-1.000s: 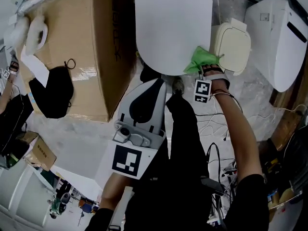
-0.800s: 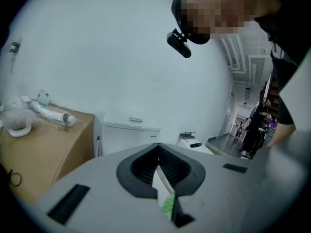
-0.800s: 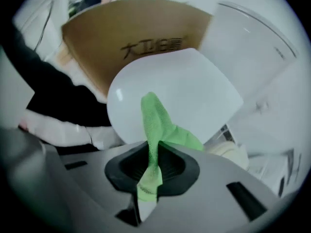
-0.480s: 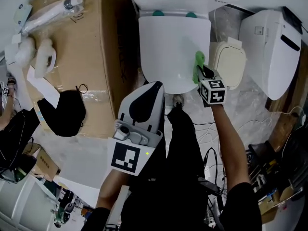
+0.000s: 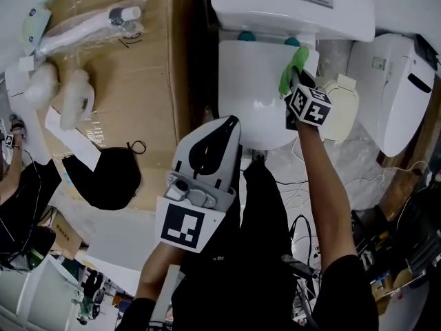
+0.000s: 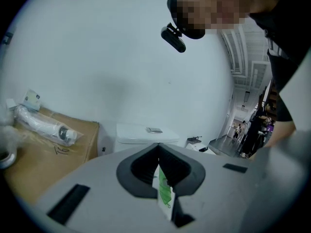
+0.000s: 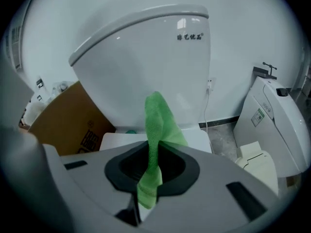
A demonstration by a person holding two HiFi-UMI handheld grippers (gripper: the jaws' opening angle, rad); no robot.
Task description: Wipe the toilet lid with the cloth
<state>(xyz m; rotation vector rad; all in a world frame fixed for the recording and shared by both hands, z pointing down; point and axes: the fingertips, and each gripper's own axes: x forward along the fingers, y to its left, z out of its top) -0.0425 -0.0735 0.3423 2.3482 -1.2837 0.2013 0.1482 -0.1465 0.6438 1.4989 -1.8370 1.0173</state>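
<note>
— What is the biggest thing here?
— One cardboard box (image 5: 138, 81) at the left. Then one cistern (image 5: 289, 5) at the far side, and one toilet lid (image 5: 256, 81) lying closed in front of it.
— How many tools?
— Two. The left gripper (image 5: 229, 124) hangs near, jaws pressed together, and I think it is only waiting. A thin white-green strip (image 6: 163, 194) shows in the seam; what it is I cannot tell. The right gripper (image 5: 296, 81) pinches the one green cloth (image 5: 292, 67) at the lid's far right corner, probably to drag it across the surface.
</note>
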